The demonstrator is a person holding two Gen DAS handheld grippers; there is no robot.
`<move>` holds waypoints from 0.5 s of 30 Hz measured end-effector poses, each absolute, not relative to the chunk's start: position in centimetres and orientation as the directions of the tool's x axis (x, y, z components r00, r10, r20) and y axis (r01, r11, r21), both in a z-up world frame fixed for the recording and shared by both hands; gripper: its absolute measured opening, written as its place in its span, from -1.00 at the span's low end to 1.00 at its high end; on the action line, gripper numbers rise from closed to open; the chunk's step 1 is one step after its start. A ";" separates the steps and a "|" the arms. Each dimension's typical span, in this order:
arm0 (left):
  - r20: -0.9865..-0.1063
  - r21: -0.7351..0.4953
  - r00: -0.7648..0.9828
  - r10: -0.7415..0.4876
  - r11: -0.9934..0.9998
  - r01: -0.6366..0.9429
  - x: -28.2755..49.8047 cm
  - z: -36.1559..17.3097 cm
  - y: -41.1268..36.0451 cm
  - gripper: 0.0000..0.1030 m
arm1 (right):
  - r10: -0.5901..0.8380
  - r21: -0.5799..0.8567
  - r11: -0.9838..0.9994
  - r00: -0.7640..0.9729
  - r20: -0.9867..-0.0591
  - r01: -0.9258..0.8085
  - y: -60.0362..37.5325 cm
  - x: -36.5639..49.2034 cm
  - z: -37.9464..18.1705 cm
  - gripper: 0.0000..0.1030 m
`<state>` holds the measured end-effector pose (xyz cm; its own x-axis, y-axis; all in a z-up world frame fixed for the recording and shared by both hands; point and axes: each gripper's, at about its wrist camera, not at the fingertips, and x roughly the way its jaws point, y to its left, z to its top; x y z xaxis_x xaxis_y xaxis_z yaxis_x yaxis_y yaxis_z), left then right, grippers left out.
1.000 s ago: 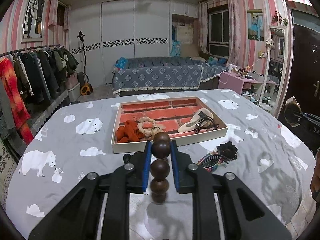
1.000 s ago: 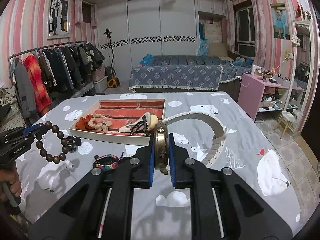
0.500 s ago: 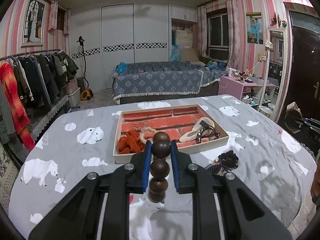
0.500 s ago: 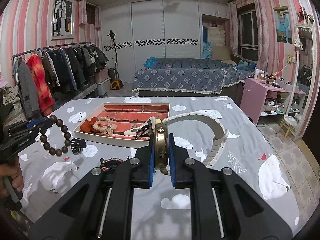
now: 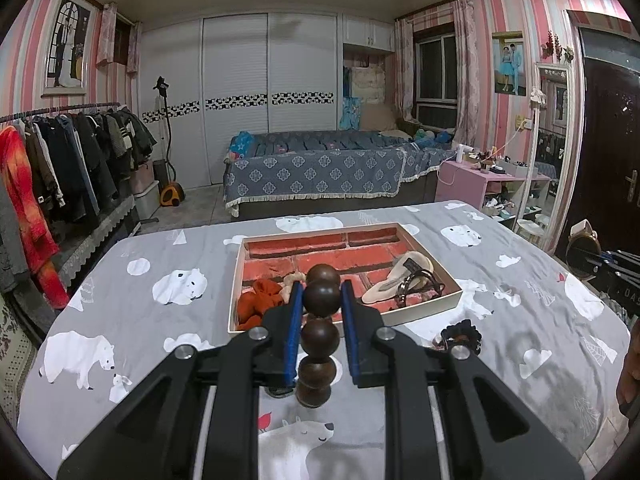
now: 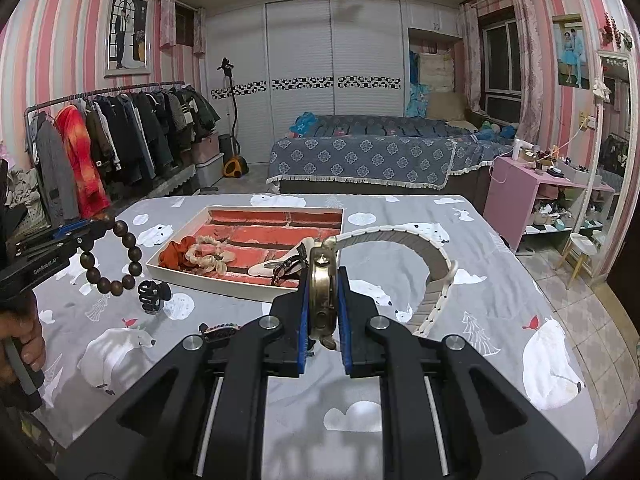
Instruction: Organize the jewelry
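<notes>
My left gripper is shut on a dark wooden bead bracelet, held above the table in front of the tray; the bracelet also shows in the right wrist view. My right gripper is shut on a brass watch with a cream strap, held above the table to the right of the tray. The tray has a red brick-pattern floor and holds an orange scrunchie, a pale bead bracelet, a cream hair clip and a dark piece.
A black hair claw and a multicoloured bracelet lie on the grey polar-bear tablecloth in front of the tray. A clothes rack stands to the left, a bed behind, a pink shelf unit to the right.
Both grippers have risen with their loads, so the table and tray sit lower and farther in both views. The grips have not changed.
</notes>
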<state>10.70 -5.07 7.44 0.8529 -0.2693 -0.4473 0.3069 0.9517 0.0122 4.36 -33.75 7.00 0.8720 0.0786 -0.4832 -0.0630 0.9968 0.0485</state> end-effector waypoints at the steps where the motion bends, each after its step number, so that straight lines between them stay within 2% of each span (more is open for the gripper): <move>1: -0.448 0.012 0.852 -0.270 0.951 0.308 10.9 7.5 -5.1 -0.63 | 0.078 0.050 0.997 0.872 -0.483 -0.061 -33.7 4.4 7.0 -0.74; 15: -0.462 -0.003 0.836 -0.294 0.944 0.330 14.6 8.0 -5.4 -0.63 | 0.112 0.043 0.994 0.870 -0.479 -0.104 -32.7 8.7 7.6 -0.74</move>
<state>14.63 -5.40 7.98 0.8365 -0.2945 -0.4622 0.3304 0.9438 -0.0035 8.67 -32.73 7.59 0.8704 0.1120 -0.4795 -0.1041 0.9936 0.0432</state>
